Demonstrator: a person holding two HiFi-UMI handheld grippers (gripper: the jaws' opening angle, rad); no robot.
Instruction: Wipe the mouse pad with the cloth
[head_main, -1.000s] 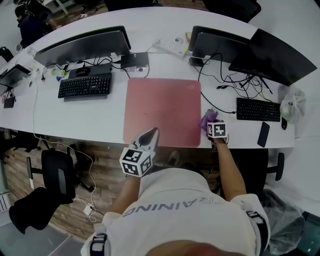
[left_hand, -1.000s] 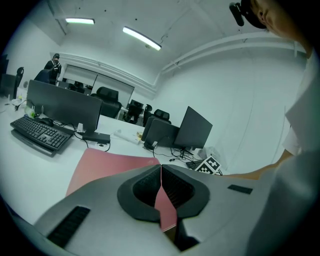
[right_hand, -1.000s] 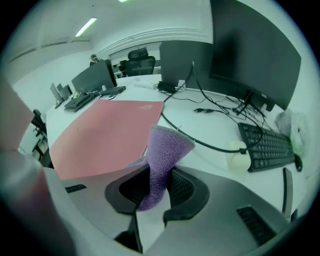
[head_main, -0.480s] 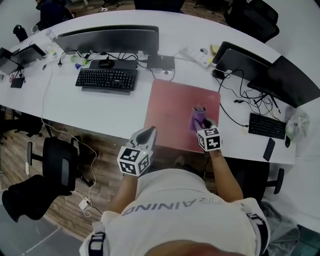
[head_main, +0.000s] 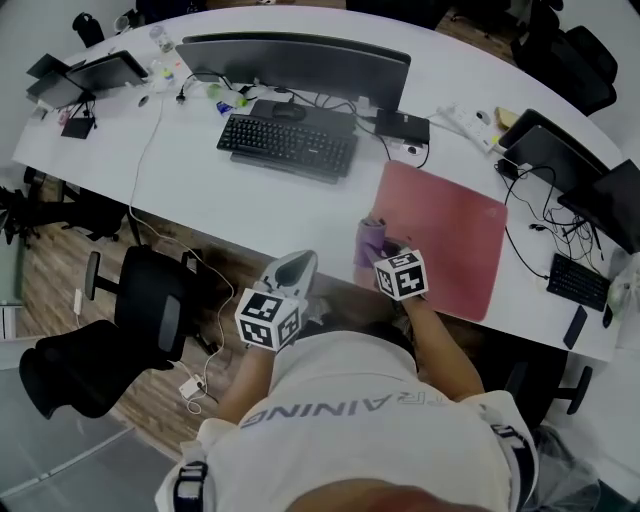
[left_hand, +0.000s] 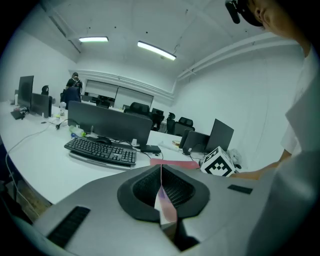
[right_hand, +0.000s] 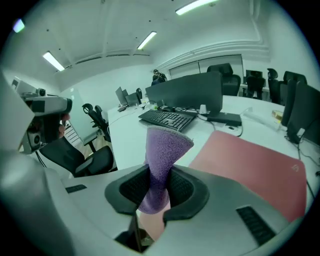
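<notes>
jaws: right gripper (right_hand: 157, 189) pinches cloth (right_hand: 166, 150); left gripper (left_hand: 161, 192) closed, empty.
risk: cloth at pad's (right_hand: 250, 165) 9 o'clock edge, may slip off.

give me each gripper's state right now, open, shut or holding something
Left gripper: shut, nothing in it.
Right gripper: shut on the purple cloth.

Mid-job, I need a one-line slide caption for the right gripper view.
Right gripper shut on the purple cloth, red mouse pad to its right, keyboard and monitor beyond.
</notes>
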